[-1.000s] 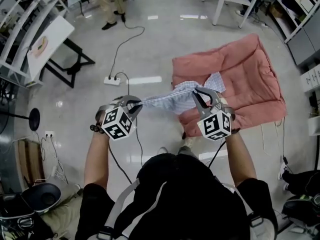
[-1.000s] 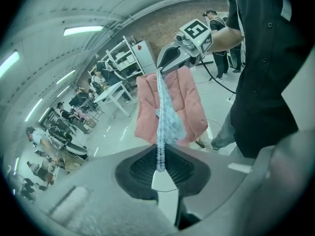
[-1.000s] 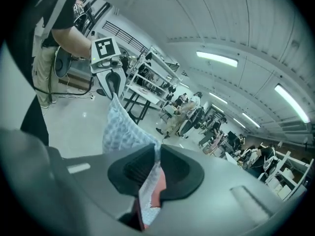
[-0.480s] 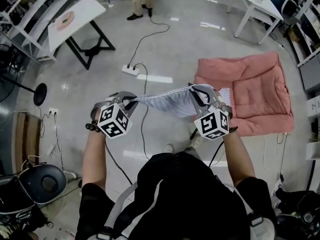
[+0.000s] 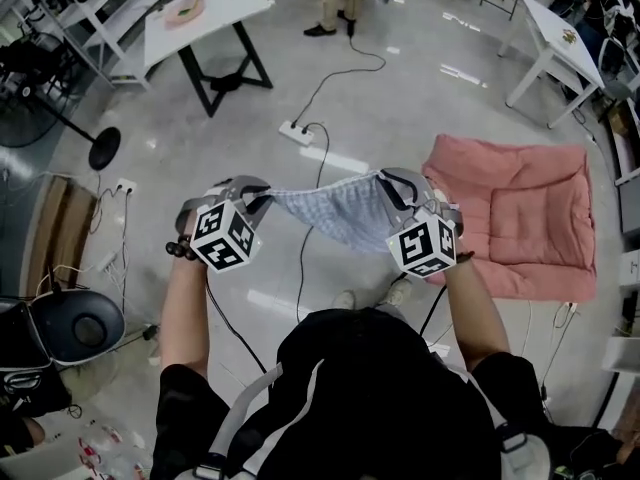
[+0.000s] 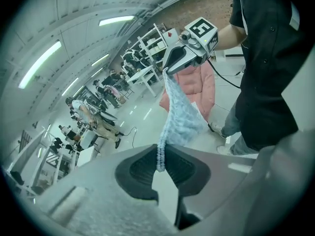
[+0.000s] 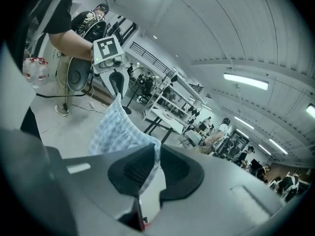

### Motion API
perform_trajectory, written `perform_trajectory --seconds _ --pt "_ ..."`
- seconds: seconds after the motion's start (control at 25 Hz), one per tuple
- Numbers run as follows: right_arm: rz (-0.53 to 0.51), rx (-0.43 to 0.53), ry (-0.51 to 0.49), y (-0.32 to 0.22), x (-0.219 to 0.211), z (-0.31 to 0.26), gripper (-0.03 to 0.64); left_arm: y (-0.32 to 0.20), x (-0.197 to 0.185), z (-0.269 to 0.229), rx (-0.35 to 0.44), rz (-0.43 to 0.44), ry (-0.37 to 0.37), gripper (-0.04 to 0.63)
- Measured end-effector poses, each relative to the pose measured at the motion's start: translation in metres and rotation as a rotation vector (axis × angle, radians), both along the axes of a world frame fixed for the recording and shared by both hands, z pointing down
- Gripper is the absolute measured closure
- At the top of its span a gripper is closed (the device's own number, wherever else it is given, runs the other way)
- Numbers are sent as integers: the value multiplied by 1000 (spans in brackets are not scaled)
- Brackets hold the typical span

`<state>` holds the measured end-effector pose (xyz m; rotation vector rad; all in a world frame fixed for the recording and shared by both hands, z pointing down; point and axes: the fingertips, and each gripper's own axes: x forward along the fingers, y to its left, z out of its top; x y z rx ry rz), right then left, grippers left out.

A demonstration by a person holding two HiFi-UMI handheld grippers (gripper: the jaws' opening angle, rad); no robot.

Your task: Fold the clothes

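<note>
Head view: my left hand-held gripper [image 5: 258,198] and right hand-held gripper [image 5: 390,183] stretch the checked garment [image 5: 335,216] in mid-air over the floor. Left gripper view: jaws clenched on a thin hem, which may slip. Right gripper view: clenched on the cloth's edge; pulling too taut could free it.

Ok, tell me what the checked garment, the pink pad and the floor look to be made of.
The checked garment: thin woven cloth, probably cotton, matt; fine blue-and-white check, sags softly where it hangs.
The pink pad: padded fabric, matt; stitched quilt lines and puffy edges.
The floor: hard polished surface, perhaps tile or sealed concrete; glossy, it mirrors the ceiling lights.
</note>
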<state>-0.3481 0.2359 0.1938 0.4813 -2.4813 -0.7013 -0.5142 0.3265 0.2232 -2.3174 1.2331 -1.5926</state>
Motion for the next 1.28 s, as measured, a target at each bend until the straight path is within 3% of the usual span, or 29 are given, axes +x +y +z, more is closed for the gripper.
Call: perform_trajectory --seconds 0.52,0.88,1.28 --pt "-160 24 -65 1 -62 -25 574 14 -57 -41 55 -184 -70 554" --pt "-264 70 -78 -47 -78 -52 574 -21 -46 -55 79 -273 -80 554" --pt "-372 101 -133 -118 -90 -92 574 -76 -48 -89 158 -453 -91 554"
